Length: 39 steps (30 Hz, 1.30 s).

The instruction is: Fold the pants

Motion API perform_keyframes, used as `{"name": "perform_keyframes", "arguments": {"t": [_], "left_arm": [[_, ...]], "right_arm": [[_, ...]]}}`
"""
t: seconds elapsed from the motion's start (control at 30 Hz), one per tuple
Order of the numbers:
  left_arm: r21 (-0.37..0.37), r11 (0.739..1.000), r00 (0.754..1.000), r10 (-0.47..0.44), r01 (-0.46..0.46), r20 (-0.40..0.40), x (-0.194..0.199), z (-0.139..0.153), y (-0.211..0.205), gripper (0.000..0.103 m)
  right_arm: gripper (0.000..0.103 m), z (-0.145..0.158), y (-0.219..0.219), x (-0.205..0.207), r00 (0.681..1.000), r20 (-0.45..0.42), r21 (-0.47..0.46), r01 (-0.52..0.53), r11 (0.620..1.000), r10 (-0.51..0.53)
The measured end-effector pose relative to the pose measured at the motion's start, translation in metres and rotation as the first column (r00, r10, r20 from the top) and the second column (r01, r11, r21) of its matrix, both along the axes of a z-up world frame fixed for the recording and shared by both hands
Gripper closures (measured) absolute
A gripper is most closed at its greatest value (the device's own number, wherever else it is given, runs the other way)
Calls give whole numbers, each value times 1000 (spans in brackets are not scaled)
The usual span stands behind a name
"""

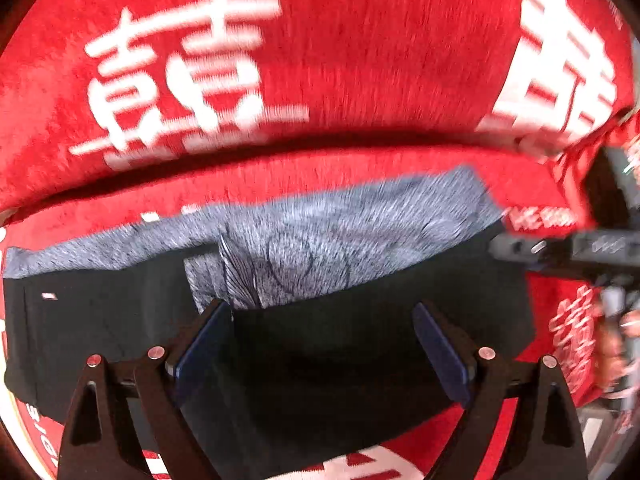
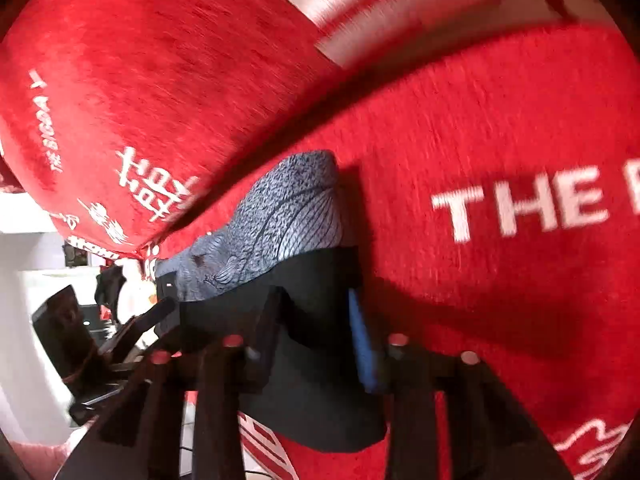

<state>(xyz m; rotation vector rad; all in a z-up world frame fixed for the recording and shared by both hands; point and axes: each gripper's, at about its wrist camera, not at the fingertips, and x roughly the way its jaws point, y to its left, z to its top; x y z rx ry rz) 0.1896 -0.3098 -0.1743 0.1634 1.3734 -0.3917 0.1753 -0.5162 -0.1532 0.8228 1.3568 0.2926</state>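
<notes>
Both views are motion-blurred. The pants (image 1: 100, 320), black with a grey patterned panel, lie as a compact folded bundle on a red plush cover (image 1: 360, 40) printed with white characters and lettering; whether a bed or a worktop is beneath cannot be told. A thick fold of the same red cover rises just behind the bundle.

Left gripper (image 1: 322, 312): jaws spread wide above the black fabric, pointing steeply down. Blue pads stand well apart, with dark cloth seen in the gap between them. No pad presses on the cloth.

Right gripper (image 2: 314, 312): jaws partly apart, at the near end of the pants (image 2: 280, 208). The black edge of the bundle sits between the fingers. Whether the blue pad (image 2: 362, 344) touches the fabric cannot be told, owing to blur and dark-on-dark contrast.

In the left wrist view, the right gripper's body (image 1: 580, 244) shows at the right end of the bundle.
</notes>
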Motion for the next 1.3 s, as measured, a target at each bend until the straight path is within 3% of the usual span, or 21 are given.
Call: {"name": "perform_keyframes", "arguments": {"t": [0.1,0.17,0.23,0.27,0.3,0.4,0.57,0.63,0.8,1.03,1.3], "left_arm": [[31,999,997,35,-33,-66,-11,-21,14,10],[34,999,999,20,-19,-35,-19,-22,19,5],[61,998,998,19,-16,-53,-19,-27,18,1],[56,998,997,41,-37,-69,-16,-28,19,1],[52,997,994,60,-55,-91,-14,-28,21,1],[83,995,994,69,-62,-86,-17,-22,27,1],[97,993,993,81,-72,-90,-27,-12,44,1],[103,991,990,96,-86,-102,-32,-9,54,1],[87,989,983,130,-120,-126,-38,-2,68,1],[70,986,982,158,-152,-98,-43,12,95,1],[68,980,977,194,-188,-84,-48,27,133,1]], "right_arm": [[75,5,-10,-13,999,3,81,39,996,-40],[76,9,-7,-25,1000,-6,8,5,1000,-5],[75,6,1,-24,999,-36,-157,-32,987,26],[62,5,6,-21,998,-46,-207,-41,977,32],[51,6,13,-18,998,-56,-274,-48,961,34],[47,29,43,-21,993,-26,-456,-112,883,112],[30,53,94,-29,964,-51,-587,-241,773,262],[29,56,105,-33,958,-66,-607,-261,751,280],[25,58,112,-35,957,-101,-614,-276,740,273],[22,66,136,-35,939,-139,-688,-321,651,315],[22,80,165,-30,919,-147,-719,-353,598,366]]}}
